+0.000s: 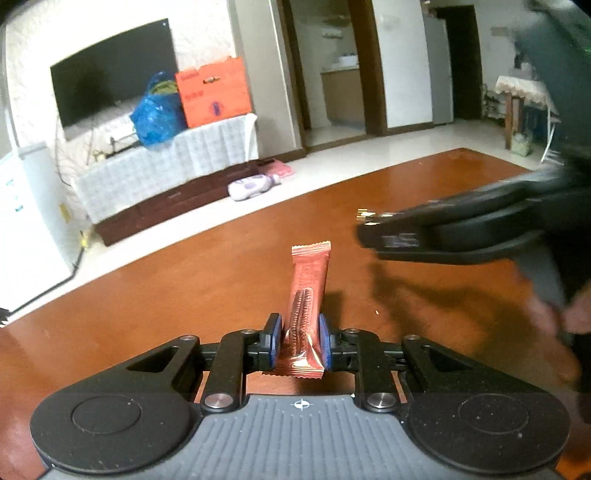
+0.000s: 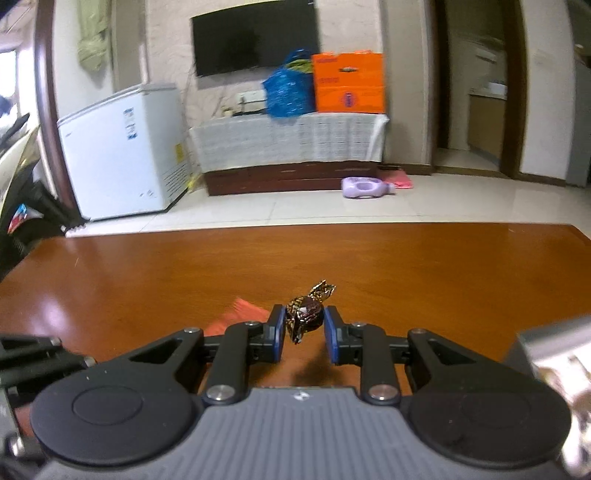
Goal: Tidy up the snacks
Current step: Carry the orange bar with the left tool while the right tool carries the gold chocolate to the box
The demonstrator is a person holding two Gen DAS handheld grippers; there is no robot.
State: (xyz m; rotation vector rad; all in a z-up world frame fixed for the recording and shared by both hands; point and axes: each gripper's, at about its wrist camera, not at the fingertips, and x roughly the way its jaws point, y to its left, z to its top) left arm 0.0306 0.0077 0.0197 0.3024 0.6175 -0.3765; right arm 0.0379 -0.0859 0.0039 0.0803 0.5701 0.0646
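Room: a living room with a wall-mounted television [image 2: 255,35], a low cabinet under a white cloth [image 2: 291,142], an orange box [image 2: 349,83] and a blue bag [image 2: 286,92] on top of it, and a white chest freezer [image 2: 122,155] to one side.
Floor: pale tiles, with a lilac bottle [image 2: 364,188] lying on its side near the cabinet.
Surface: a glossy reddish-brown wooden table [image 1: 184,280] fills the foreground of both views.
Left gripper [image 1: 300,341]: clamped on a red cookie bar wrapper [image 1: 306,306], the blue pads pressing its two long edges near the lower end.
Wrapper axis: its long axis runs forward along the fingers, away from the camera, and leans slightly right; the far crimped end points toward the far table edge, the near crimped end sits just behind the pads.
Wrapper height: whether it rests on the table or is lifted cannot be told.
Right gripper [image 2: 304,328]: closed loosely around a dark foil-wrapped candy [image 2: 306,314]; the left pad touches it, contact at the right pad is unclear.
Candy axis: one twisted foil tail points up and to the right, the other hangs down between the pads.
Gripper positions: in the left wrist view the right gripper [image 1: 373,230] reaches in from the right, blurred, above the table and apart from the wrapper.
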